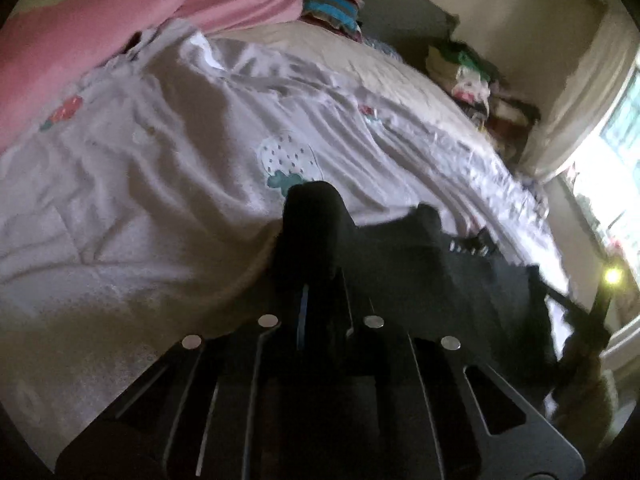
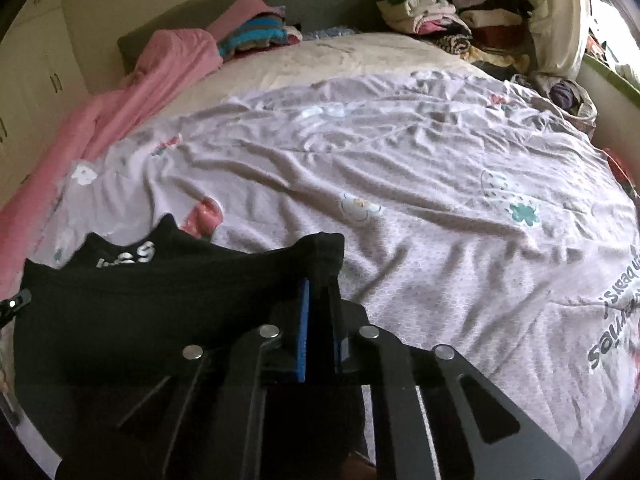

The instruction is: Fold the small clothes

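My right claw (image 2: 320,280) is clenched on one top corner of the black garment (image 2: 140,304), blue pads pinching the cloth — white lettering shows near its upper edge. My left claw (image 1: 316,216) is clamped on the other corner of the same garment (image 1: 440,272), which hangs stretched between the two over the near part of the bed. Beyond lies the wrinkled lilac sheet (image 2: 400,184) with flower prints, a pink blanket (image 2: 120,104) along its left side, and heaped clothes (image 2: 448,12) at the far right corner.
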Demonstrator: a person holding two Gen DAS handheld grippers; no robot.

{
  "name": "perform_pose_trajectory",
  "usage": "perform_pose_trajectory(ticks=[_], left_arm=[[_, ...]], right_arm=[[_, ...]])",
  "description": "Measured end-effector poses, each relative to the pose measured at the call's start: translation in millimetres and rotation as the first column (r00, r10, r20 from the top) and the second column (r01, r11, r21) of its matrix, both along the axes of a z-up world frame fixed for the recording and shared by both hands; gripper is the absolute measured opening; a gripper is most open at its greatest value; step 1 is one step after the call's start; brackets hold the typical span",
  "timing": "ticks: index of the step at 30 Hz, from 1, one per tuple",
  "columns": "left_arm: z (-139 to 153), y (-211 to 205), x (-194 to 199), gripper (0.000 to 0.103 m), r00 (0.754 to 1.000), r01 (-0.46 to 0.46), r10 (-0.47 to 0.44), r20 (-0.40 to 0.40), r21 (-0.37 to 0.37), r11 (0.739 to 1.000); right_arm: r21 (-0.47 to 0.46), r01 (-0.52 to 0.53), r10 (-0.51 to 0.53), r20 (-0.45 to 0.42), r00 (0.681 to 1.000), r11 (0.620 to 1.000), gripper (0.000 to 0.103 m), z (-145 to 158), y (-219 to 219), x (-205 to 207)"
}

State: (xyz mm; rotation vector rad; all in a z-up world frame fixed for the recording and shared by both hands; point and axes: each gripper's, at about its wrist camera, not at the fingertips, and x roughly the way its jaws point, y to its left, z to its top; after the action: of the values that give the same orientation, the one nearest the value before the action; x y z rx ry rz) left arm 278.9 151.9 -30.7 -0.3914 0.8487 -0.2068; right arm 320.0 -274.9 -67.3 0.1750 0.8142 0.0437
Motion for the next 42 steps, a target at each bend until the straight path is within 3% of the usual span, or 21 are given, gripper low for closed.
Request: perform_pose_trajectory(ticks=[4,7,11,15,17,20,23,24,28,42], left_arm=[[26.1,4.8,-8.2,0.003,0.996,-0.035,0.033,0.083,0.012,0.999],[32.9,0.8,-9.4,0.003,0.991,-0.071,0.062,0.12,0.076,0.995],[7.1,-5.3,0.6,0.003,0.996,-0.078,0.07,0.058,0.158,0.984],[-5.6,-10.7,2.0,0.006,0.998,-0.062,0.057,0.028,0.216,0.975],[-7.5,-12.6,0.7,0.017,0.998,-0.061,0.058,0.022,0.236,0.97],[-9.3,-17.4,-4.5,0.023,0.998,-0.059,0.058,0.01,0.277,0.959],[-6.9,-22.1,-11.8,0.034,0.999,-0.052,0.054,0.002,0.307,0.95],[-6.5,-23.3,-13.5,0.036,0.999,-0.05,0.053,-0.001,0.316,0.947],[-3.0,-28.5,-25.8,0.045,0.999,-0.04,0.046,-0.008,0.355,0.934],[13.6,-37.9,-60.7,0.061,0.999,-0.042,0.042,0.007,0.362,0.931]], right_arm=[[0.031,0.013,-0.015,0.081,0.997,0.999,0.007,21.6,-5.0,-9.5],[0.011,0.028,-0.029,0.122,0.992,1.0,0.007,31.9,-3.1,-6.9],[-0.078,0.036,-0.031,0.06,0.998,0.996,0.007,15.6,8.2,7.7],[-0.109,0.071,-0.07,0.011,0.997,0.992,0.007,-5.5,7.4,10.1],[-0.134,0.083,-0.083,0.007,0.997,0.987,0.008,-10.5,9.1,8.1],[-0.17,0.1,-0.101,0.002,0.995,0.98,0.01,-12.2,11.1,4.2],[-0.187,0.102,-0.101,0.016,0.995,0.977,0.023,-7.6,12.2,-5.4],[-0.191,0.102,-0.1,0.018,0.995,0.976,0.033,-6.1,12.4,-8.8],[-0.19,0.079,-0.074,0.029,0.997,0.979,0.04,0.8,15.4,-24.3],[-0.16,-0.014,0.031,0.103,0.994,0.987,0.068,29.5,31.8,-100.7]])
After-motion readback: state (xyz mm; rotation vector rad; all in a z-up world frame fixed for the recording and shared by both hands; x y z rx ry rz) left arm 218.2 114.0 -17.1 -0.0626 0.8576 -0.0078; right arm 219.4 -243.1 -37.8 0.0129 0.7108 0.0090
